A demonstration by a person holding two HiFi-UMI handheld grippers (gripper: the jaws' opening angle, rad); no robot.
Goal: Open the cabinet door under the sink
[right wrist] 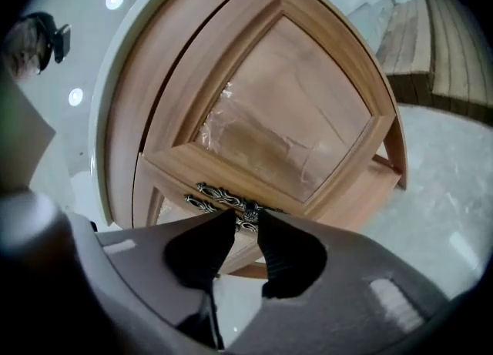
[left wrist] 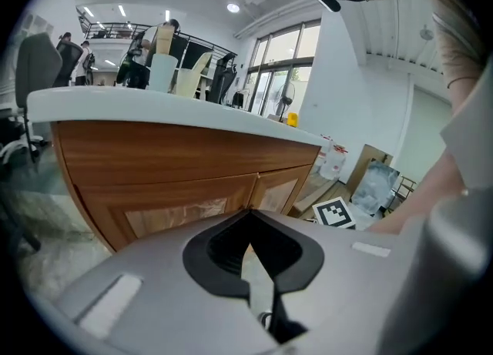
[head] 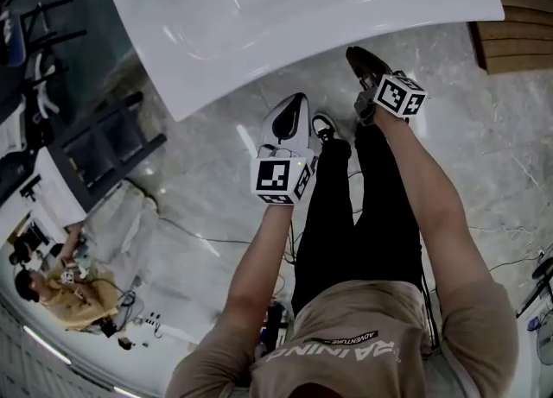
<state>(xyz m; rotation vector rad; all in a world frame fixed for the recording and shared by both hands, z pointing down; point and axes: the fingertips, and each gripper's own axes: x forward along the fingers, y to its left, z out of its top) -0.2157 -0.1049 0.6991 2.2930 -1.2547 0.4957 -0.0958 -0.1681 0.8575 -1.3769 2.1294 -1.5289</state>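
Note:
From above, the white sink top point(head: 259, 16) hides the cabinet below it. In the right gripper view a wooden cabinet door point(right wrist: 285, 122) with a film-covered panel stands slightly ajar, and an ornate metal handle point(right wrist: 219, 195) runs along its edge. My right gripper point(right wrist: 245, 219) is open, its tips right at the handle's knob, with the pads not pressing on it. The left gripper point(left wrist: 248, 212) is shut with nothing in it. It hangs apart from the cabinet front point(left wrist: 177, 161), facing its two doors. Both grippers show under the sink edge, left point(head: 296, 101) and right point(head: 356, 53).
Wooden pallets point(head: 518, 25) lie to the right of the sink. A black frame point(head: 104, 142) and a seated person point(head: 60, 288) are off to the left. Thin cables point(head: 216, 241) trail over the marble floor, and the person's legs stand just behind both grippers.

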